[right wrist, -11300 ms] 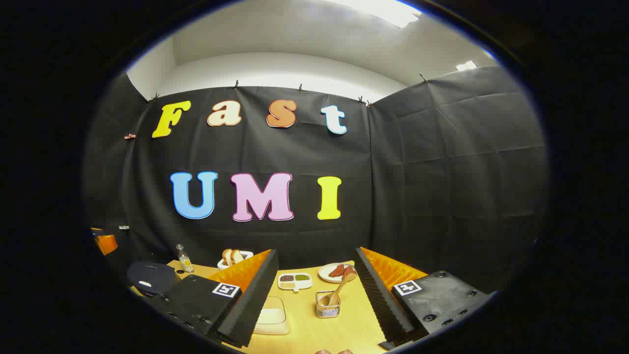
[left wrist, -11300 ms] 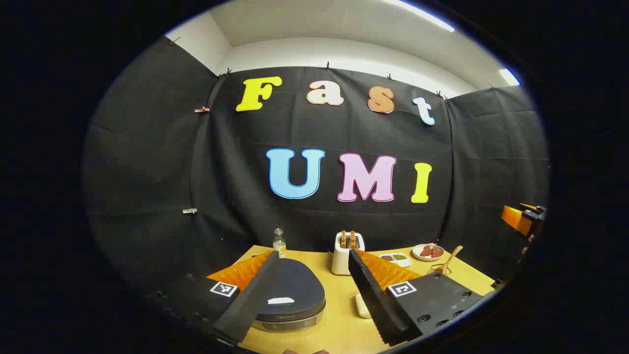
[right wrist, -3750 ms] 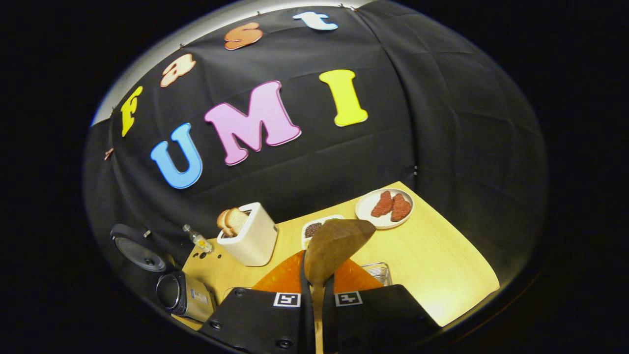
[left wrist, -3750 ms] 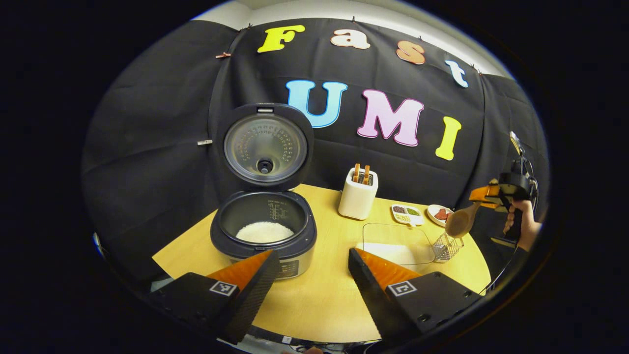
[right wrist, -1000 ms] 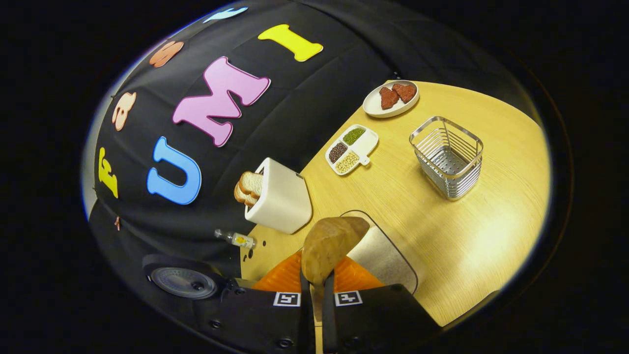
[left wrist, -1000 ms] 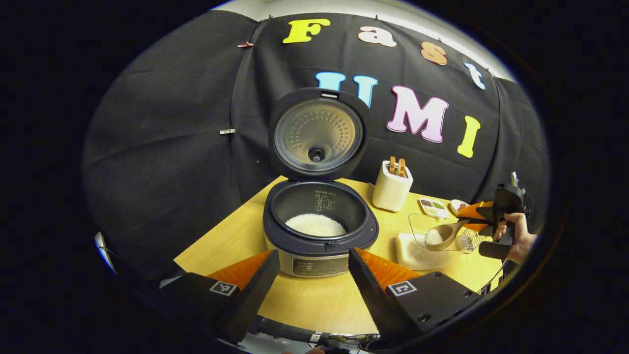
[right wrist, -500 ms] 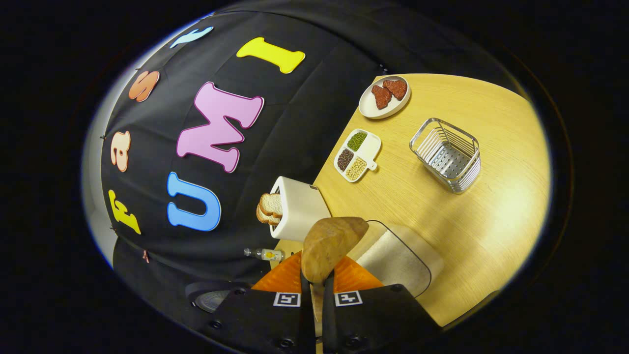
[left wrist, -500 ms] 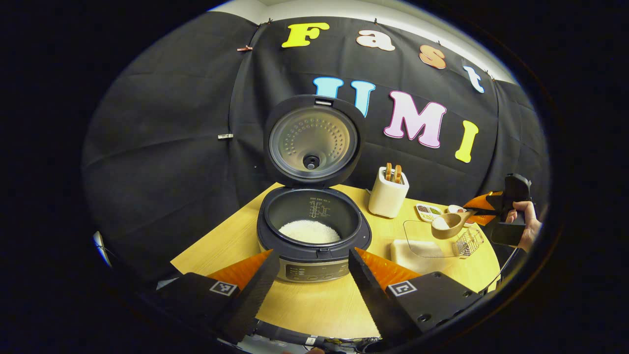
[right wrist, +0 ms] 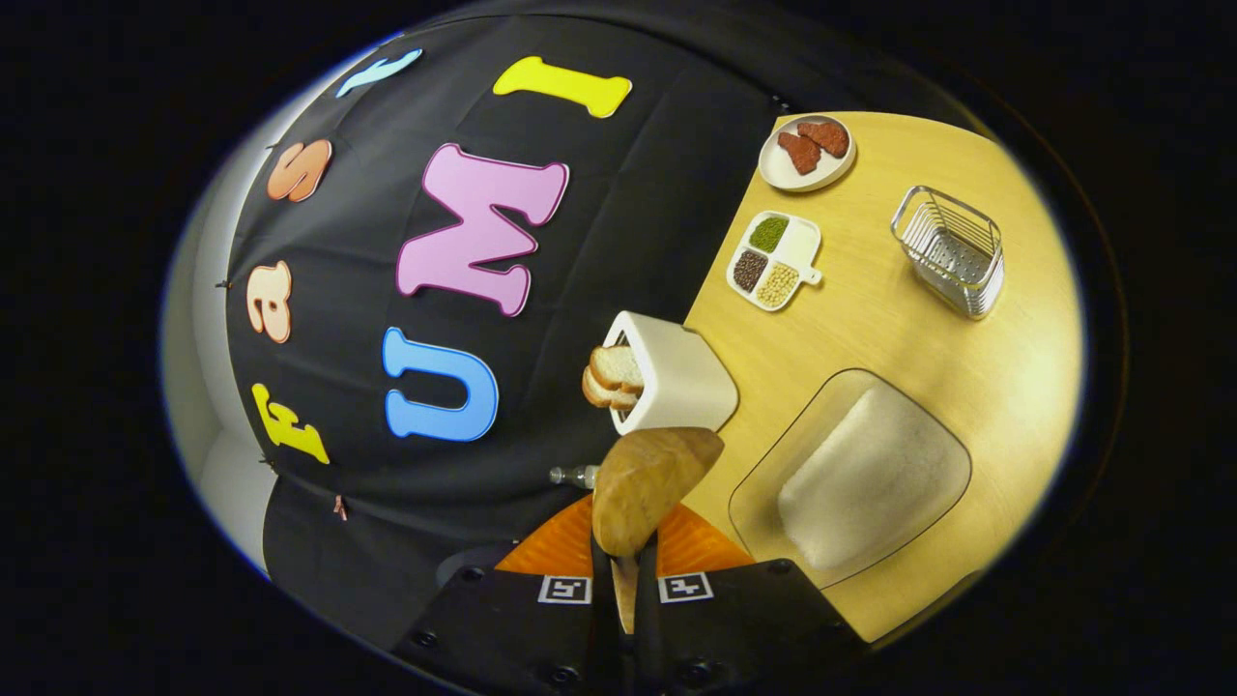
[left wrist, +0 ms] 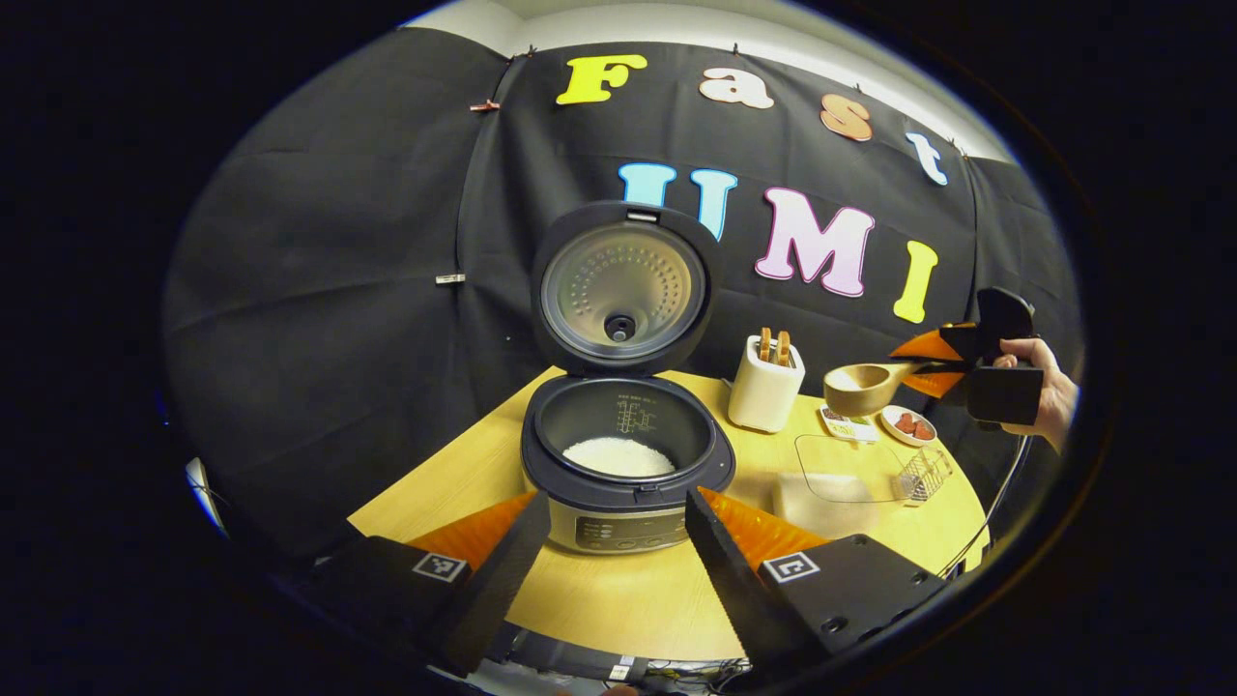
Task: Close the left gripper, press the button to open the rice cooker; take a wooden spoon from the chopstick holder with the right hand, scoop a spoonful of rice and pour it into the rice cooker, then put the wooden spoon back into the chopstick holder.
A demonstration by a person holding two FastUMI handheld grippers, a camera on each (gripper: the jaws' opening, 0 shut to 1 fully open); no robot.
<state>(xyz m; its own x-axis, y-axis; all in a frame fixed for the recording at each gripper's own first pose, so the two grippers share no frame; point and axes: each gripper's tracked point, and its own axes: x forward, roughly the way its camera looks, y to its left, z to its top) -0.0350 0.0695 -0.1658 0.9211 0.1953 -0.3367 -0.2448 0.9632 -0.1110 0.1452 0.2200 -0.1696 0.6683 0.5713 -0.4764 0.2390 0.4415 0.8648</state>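
Spillage is the main risk here. In the left gripper view, the rice cooker (left wrist: 626,454) sits at centre frame on the desk (left wrist: 618,590), lid up, white rice low in its pot. The left tool (left wrist: 617,541) at the bottom of the frame has its fingers spread and holds nothing. At the right edge, the right tool (left wrist: 930,365), held by a hand (left wrist: 1049,391), pinches the handle of the wooden spoon (left wrist: 863,385), whose bowl hangs in the air well right of the cooker, above the glass rice dish (left wrist: 839,471). The chopstick holder (left wrist: 923,474) stands just right of that dish.

In the right gripper view, the scene is rolled sideways. The right tool (right wrist: 625,580) at bottom centre is pressed together on the spoon (right wrist: 646,488) handle, and only the back of the bowl shows, so I cannot tell how full it is. The rice dish (right wrist: 860,478) lies at lower right, the holder (right wrist: 952,249) at upper right, the toaster (right wrist: 667,384) at centre.

Judging from this, any further roll of the wrist on the way across could tip grains onto the desk short of the pot, and the narrow pinch on the handle could let the spoon twist.
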